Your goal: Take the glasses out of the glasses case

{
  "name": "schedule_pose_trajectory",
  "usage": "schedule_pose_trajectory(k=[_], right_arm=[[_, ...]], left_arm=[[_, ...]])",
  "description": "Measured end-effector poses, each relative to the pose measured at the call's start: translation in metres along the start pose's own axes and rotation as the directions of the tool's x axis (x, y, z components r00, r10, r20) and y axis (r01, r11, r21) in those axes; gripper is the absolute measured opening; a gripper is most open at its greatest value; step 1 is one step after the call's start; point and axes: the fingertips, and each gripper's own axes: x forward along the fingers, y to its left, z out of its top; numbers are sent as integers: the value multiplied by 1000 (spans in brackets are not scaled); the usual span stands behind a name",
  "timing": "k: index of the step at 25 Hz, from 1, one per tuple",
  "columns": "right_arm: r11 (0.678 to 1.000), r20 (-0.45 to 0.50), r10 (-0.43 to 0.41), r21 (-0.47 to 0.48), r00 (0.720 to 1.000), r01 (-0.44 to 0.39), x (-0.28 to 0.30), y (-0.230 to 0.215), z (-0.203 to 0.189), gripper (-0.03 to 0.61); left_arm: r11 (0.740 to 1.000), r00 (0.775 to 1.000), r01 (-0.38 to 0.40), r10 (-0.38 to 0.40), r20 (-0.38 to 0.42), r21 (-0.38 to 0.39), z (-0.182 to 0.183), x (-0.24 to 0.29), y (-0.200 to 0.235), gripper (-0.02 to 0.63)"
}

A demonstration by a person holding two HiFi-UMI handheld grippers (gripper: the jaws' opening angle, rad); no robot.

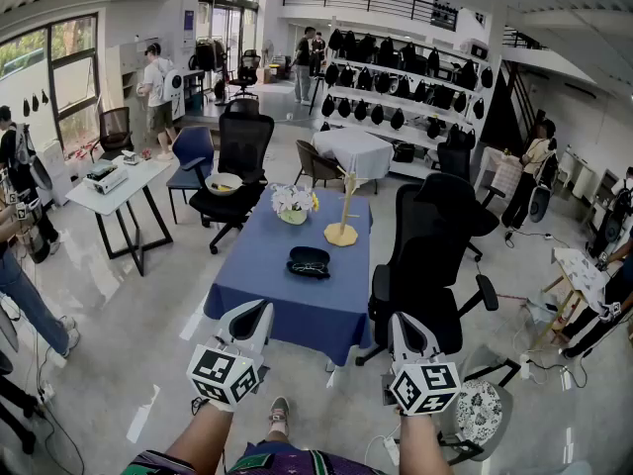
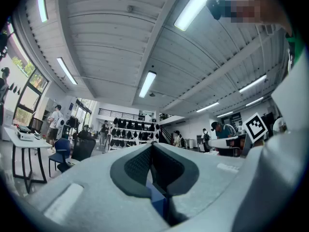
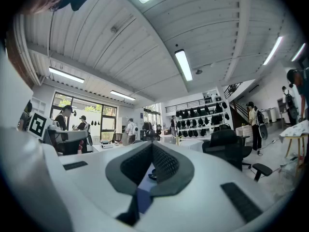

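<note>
Glasses case (image 1: 309,261), black, on blue table (image 1: 255,287), twelve o'clock of left gripper (image 1: 259,309) and right gripper (image 1: 400,318); both jaws together, empty.

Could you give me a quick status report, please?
Left tool, right tool: both shut, empty, short of the blue-clothed table. Glasses case on it, untouched. Flowers and wooden stand beyond, not in the way.

Table (image 1: 259,295): draped in blue cloth, matt and smooth, hanging in soft folds at its edges.
On that cloth, glasses case (image 1: 309,261): black, slight sheen.
Beyond the case on the table, stand (image 1: 342,228): pale bare-looking wood.
My left gripper (image 1: 247,321) and right gripper (image 1: 408,334): white matt plastic shells. Pads (image 2: 137,166): dark, finely ribbed, rubbery.
Floor (image 1: 148,305) beside the table: grey, polished, reflective.
</note>
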Motion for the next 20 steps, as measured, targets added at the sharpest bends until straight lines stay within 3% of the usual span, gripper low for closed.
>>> schedule_pose_trajectory(k=[20], right_arm=[[1000,1,2,3,1000,-2,4,-5,-11,3]], left_arm=[[1000,1000,-14,14,3,-17,-8,2,-1,17]])
